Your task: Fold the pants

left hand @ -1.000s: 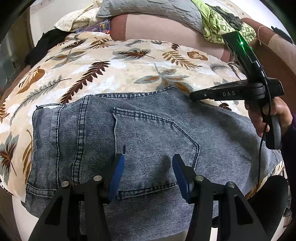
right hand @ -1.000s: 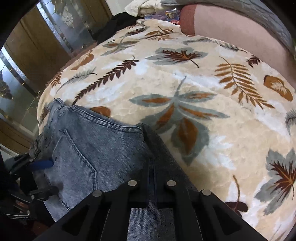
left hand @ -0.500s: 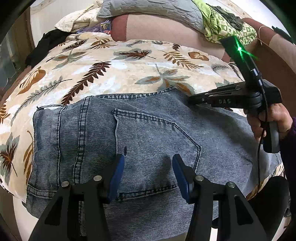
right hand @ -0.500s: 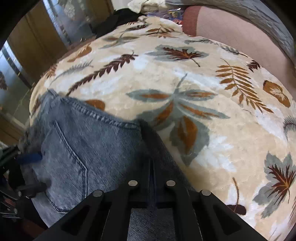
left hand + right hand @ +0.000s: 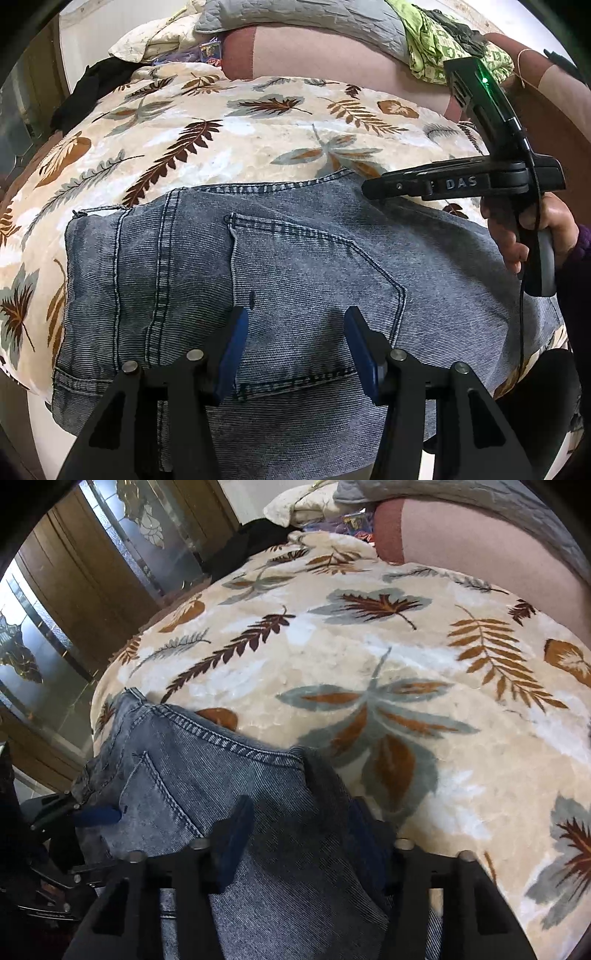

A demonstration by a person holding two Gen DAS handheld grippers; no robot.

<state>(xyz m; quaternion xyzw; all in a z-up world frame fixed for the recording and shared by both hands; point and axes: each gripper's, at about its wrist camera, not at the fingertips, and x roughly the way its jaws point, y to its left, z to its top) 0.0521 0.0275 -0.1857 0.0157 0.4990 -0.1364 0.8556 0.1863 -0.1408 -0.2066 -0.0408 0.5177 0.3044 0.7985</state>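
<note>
While the left gripper [image 5: 293,347] hovers with its blue pads spread over the back pocket, pinching nothing, the folded jeans [image 5: 280,280] lie flat on the leaf-print blanket [image 5: 221,140]. Over at the fold's far edge the right gripper [image 5: 303,827] is opening, denim between its jaws but no longer pinched. Beyond sit grey pillows [image 5: 314,18].

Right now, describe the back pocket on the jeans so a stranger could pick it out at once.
Find the cream blanket printed with brown and grey leaves; the folded blue-grey jeans lie on its near edge. The back pocket is the five-sided stitched patch in the middle of the denim, just beyond the left gripper. Its double-stitched outline, tapering to a point, sets it apart from the plain denim around it.
</note>
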